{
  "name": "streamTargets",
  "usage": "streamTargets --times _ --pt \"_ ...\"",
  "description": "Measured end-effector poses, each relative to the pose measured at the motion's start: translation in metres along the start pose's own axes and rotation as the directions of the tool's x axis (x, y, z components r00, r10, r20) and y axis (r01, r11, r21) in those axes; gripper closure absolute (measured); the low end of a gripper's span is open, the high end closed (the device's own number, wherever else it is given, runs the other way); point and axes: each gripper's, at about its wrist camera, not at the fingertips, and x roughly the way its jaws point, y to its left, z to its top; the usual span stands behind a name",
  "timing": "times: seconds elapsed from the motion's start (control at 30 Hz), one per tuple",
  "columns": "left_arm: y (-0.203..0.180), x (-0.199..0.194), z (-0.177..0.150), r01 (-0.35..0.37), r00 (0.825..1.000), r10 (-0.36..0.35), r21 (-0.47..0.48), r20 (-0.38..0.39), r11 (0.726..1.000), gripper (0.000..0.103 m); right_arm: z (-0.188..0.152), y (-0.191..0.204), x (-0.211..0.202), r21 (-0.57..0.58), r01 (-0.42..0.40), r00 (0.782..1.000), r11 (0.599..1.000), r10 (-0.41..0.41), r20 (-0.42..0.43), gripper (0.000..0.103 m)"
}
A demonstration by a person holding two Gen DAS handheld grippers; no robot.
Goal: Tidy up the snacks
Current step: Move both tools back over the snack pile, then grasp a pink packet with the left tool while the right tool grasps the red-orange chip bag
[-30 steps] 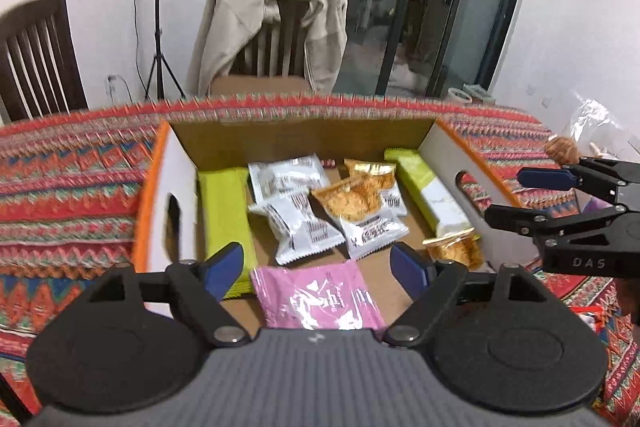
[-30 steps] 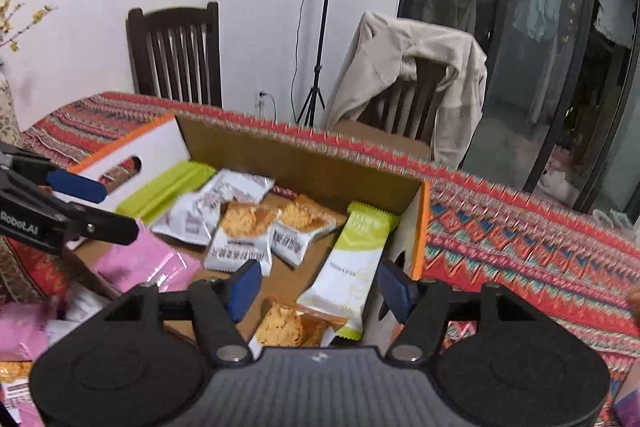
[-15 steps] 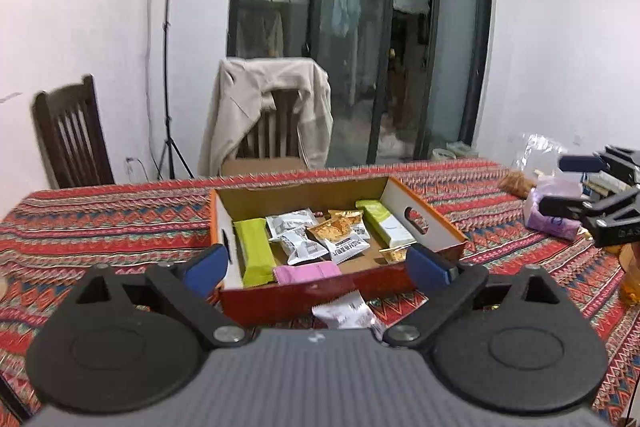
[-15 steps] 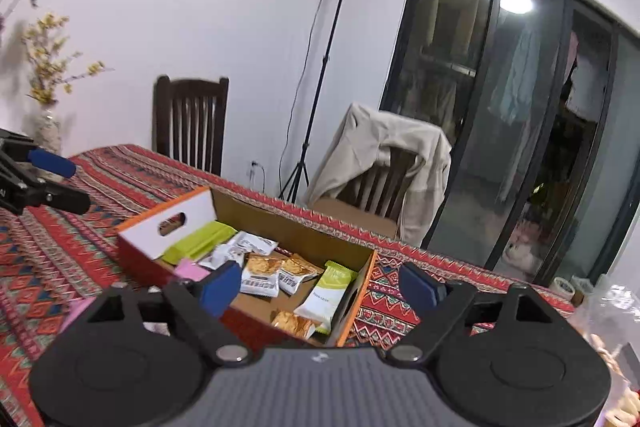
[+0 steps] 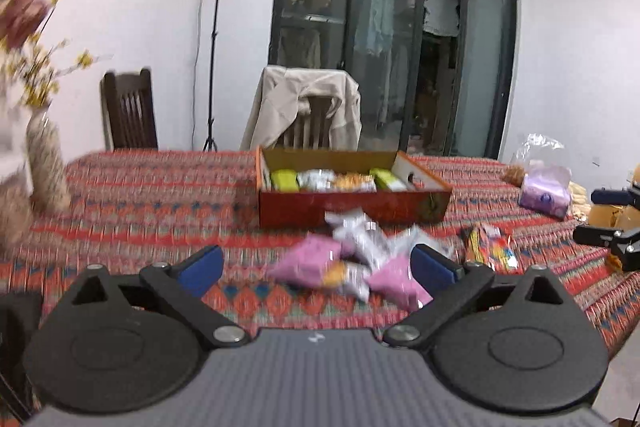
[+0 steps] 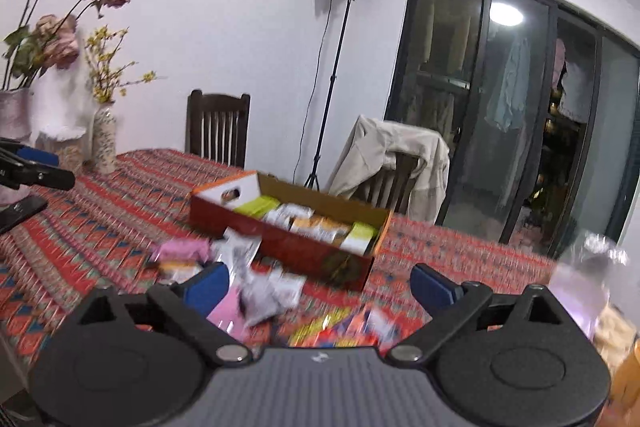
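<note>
Between picks: left hand-held gripper (image 5: pixel 316 263) and right hand-held gripper (image 6: pixel 320 281) both empty, jaws opening wide, over loose snack packets (image 5: pixel 352 263) on table (image 5: pixel 160 187) before cardboard box (image 5: pixel 352 205); next, probably grab one packet.

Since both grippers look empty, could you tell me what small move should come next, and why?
Probably bring the left gripper down over the nearest pink packet in the loose pile before the box. Its jaws are opening with nothing between them, and several snacks lie outside.
</note>
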Motion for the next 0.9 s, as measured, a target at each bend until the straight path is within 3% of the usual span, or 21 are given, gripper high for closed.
streamTargets --times 0.2,0.4,0.6,0.9 --pt "0.005 -0.011 -0.043 -0.026 0.998 0.019 -0.096 -0.067 0.995 0.001 -0.050 0.012 -0.014 0.073 -0.009 0.998 0.997 0.013 -0.054 0.005" --pt "0.007 0.002 -0.069 -0.067 0.987 0.052 -0.093 -0.154 0.993 0.001 -0.089 0.013 -0.013 0.162 0.002 0.994 0.987 0.016 -0.108 0.005" --pt "0.010 0.032 -0.064 -0.075 0.981 0.056 -0.094 -0.187 0.993 0.001 -0.102 0.009 0.007 0.188 0.017 0.988 0.982 0.013 -0.157 0.005" --pt "0.021 0.119 -0.024 0.022 0.966 -0.029 -0.030 -0.255 0.999 0.001 -0.086 -0.016 0.059 0.301 0.038 0.986 0.953 0.014 -0.169 0.006"
